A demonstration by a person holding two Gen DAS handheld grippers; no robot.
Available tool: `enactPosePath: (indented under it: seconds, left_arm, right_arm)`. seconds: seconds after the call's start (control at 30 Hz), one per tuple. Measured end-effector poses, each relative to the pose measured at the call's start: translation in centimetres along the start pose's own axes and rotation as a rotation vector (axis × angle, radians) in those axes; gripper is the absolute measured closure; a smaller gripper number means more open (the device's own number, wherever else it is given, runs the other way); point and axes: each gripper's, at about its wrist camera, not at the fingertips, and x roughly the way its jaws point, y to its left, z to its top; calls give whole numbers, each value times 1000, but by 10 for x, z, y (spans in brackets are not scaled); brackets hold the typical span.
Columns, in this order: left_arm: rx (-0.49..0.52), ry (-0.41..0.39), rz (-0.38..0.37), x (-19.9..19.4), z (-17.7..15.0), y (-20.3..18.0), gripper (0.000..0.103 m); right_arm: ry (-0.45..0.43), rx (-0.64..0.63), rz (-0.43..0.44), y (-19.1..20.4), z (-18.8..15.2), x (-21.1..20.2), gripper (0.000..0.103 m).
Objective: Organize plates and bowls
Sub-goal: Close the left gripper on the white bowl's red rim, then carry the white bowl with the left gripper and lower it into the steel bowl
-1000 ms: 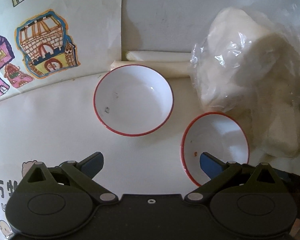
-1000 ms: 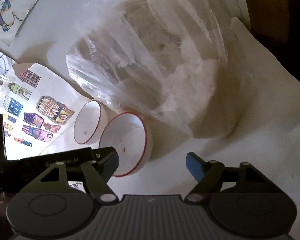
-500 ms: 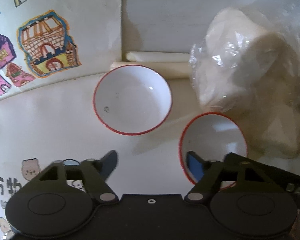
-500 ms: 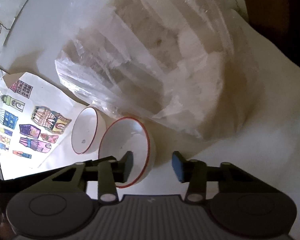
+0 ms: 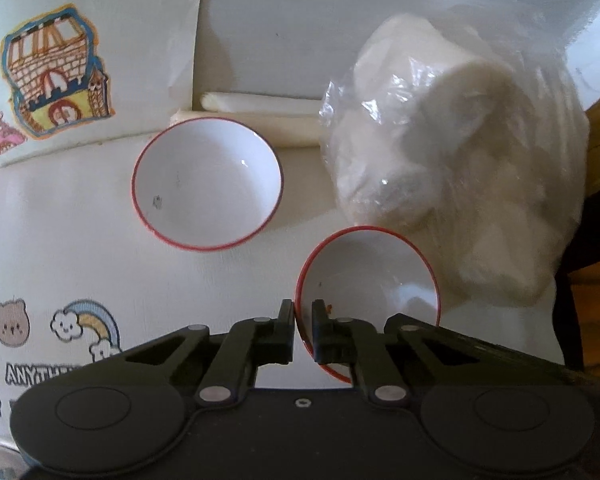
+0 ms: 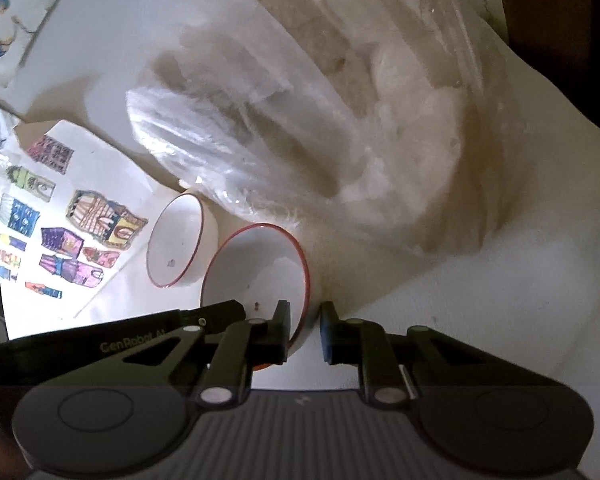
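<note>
Two white bowls with red rims sit on a white table. The far bowl (image 5: 206, 182) stands free near the wall; it also shows in the right wrist view (image 6: 176, 250). The near bowl (image 5: 374, 268) lies against a plastic bag. My left gripper (image 5: 303, 322) is shut on the near bowl's left rim, one finger inside and one outside. My right gripper (image 6: 305, 320) is shut on the opposite rim of the same near bowl (image 6: 260, 264). The left gripper's body (image 6: 132, 340) shows in the right wrist view.
A clear plastic bag of white rolls (image 5: 452, 172) fills the right side, touching the near bowl. Two white tubes (image 5: 260, 116) lie by the wall. Children's drawings (image 5: 52, 76) cover the wall and the table's left part. The table's right edge (image 5: 560, 320) is near.
Both grippers have closed from wide open onto the near bowl's rim, left on the left side, right on the right side. The bowls have not visibly moved.
</note>
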Motion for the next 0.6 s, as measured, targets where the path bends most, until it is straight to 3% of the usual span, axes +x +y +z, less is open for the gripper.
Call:
enactPosePath:
  seconds: [0.6]
  left_arm:
    - [43, -55, -97, -88, -53, 12, 94]
  right_arm:
    - [-38, -103, 52, 32, -47, -72, 85]
